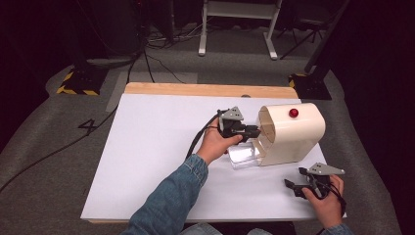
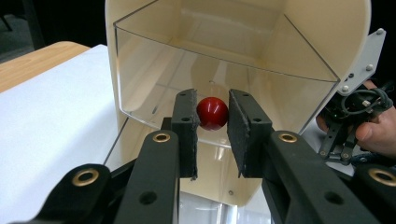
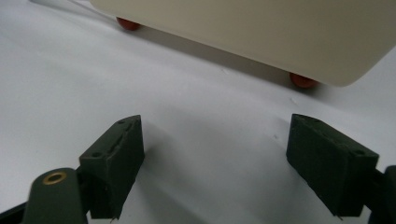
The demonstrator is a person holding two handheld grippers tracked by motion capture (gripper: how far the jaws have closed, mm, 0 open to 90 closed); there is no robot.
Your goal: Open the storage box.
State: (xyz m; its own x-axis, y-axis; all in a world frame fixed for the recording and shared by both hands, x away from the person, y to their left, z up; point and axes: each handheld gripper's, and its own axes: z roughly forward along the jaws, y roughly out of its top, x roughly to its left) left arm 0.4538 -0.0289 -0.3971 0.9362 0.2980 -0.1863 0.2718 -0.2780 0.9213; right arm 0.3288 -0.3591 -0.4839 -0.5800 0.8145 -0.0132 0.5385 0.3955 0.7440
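A cream curved housing (image 1: 293,134) stands at the right of the white table top, with a red button (image 1: 293,112) on its top. A clear plastic drawer (image 1: 243,154) sticks out of its open left side. My left gripper (image 1: 252,131) is at that opening. In the left gripper view its pads (image 2: 187,126) sit against both sides of a red ball knob (image 2: 212,113) on the clear drawer's (image 2: 154,70) front wall. My right gripper (image 1: 293,187) rests low near the table's front right corner, jaws wide apart over bare table (image 3: 212,163), nothing between them.
The white sheet (image 1: 156,147) lies on a wooden table with its far edge (image 1: 195,89) showing. The housing's underside and its round red feet (image 3: 303,80) are close ahead of my right gripper. Cables and stands sit on the floor beyond. My right hand (image 2: 373,133) is beside the housing.
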